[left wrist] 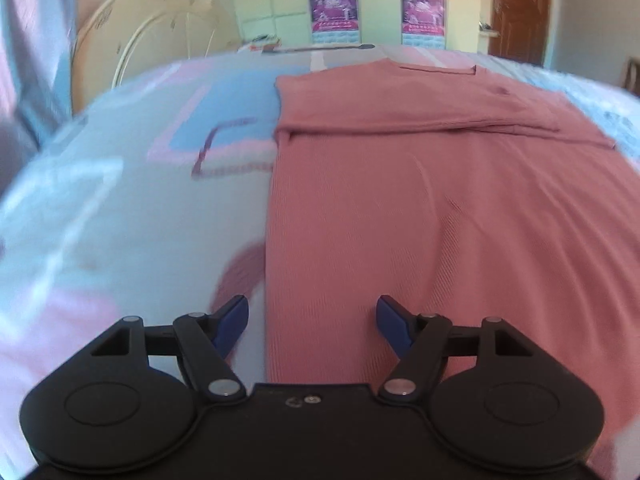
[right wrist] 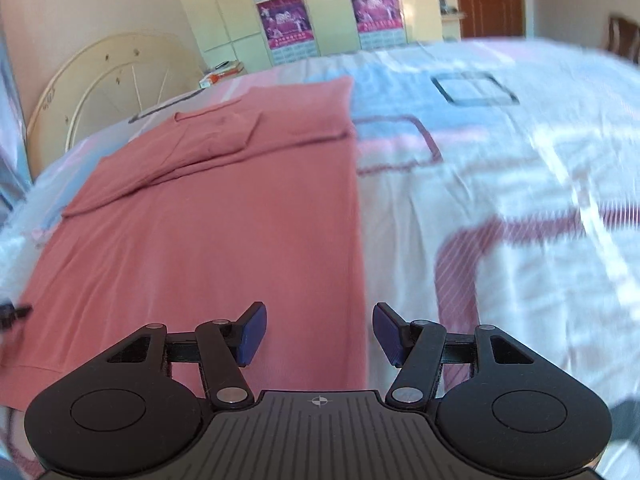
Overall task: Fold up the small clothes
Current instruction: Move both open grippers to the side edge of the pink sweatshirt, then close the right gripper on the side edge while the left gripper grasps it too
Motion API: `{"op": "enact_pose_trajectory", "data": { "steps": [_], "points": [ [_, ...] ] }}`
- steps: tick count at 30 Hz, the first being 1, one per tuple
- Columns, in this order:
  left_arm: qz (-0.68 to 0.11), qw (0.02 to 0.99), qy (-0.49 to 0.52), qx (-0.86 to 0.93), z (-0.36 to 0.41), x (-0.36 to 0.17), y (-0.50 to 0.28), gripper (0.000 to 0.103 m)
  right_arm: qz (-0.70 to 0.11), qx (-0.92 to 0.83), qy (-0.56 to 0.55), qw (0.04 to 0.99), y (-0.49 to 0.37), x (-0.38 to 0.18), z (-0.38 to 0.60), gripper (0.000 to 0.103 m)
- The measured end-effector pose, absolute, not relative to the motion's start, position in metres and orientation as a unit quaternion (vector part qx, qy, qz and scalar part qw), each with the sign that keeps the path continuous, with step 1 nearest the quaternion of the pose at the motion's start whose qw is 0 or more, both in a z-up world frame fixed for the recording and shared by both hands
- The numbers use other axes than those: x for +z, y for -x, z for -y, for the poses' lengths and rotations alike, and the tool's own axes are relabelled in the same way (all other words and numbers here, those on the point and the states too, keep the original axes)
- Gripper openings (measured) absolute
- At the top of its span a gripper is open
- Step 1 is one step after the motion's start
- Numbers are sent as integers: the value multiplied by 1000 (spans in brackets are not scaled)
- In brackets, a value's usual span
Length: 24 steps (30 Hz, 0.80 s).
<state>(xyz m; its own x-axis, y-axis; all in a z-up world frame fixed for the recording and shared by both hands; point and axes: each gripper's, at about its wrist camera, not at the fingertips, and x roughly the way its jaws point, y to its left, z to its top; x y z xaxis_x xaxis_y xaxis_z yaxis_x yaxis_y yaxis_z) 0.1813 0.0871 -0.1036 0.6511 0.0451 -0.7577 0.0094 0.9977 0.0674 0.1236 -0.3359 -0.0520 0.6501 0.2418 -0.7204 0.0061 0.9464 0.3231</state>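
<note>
Bed: I am looking across a bedspread (left wrist: 100,208) in pale blue, white and pink with outlined squares; it is filling most of both views.
Garment: a salmon-pink top (left wrist: 420,200) is lying flat on the bedspread, its near hem towards me, with one sleeve folded across the chest at the far end.
Headboard: a cream arched headboard (right wrist: 112,80) is standing beyond the bed, on the left.
Wardrobe: pale cupboard doors are carrying two pink posters (right wrist: 286,20); what they hold is hidden.
Left gripper (left wrist: 313,322): I am holding it with its blue fingers spread wide, gripping nothing, over the garment's left edge.
Right gripper (right wrist: 319,332): I am holding it spread wide too, empty, over the garment's right edge.
</note>
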Motion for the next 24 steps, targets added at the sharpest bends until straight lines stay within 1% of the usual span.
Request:
{"op": "enact_pose_trajectory", "data": {
  "steps": [3, 5, 9, 13, 15, 16, 17, 18, 19, 22, 24],
  "points": [
    [-422, 906, 45, 0, -107, -107, -159, 68, -418, 73, -204, 882, -114, -58, 354, 59],
    [-417, 905, 78, -12, -118, -108, -146, 67, -419, 79, -234, 874, -106, -61, 364, 59],
    [-422, 893, 145, -54, -137, -107, -129, 66, -416, 99, -276, 861, -90, -62, 378, 59],
    [-423, 869, 237, -100, -149, -114, -117, 65, -418, 138, -318, 840, -73, -64, 383, 59],
    [-419, 856, 279, -118, -152, -120, -112, 63, -421, 154, -336, 828, -65, -66, 383, 59],
    [-419, 849, 297, -125, -152, -124, -108, 60, -422, 164, -345, 823, -60, -67, 383, 59],
    [-417, 846, 308, -126, -152, -127, -107, 56, -421, 172, -352, 818, -56, -68, 382, 53],
    [-414, 845, 313, -126, -151, -129, -106, 55, -422, 177, -359, 813, -53, -70, 382, 48],
    [-409, 846, 320, -124, -151, -131, -104, 53, -426, 180, -367, 807, -51, -72, 383, 42],
    [-397, 837, 358, -116, -155, -138, -109, 48, -424, 175, -384, 801, -52, -76, 387, 33],
    [-392, 833, 373, -110, -155, -142, -115, 38, -424, 173, -392, 798, -58, -78, 390, 30]
  ]
}}
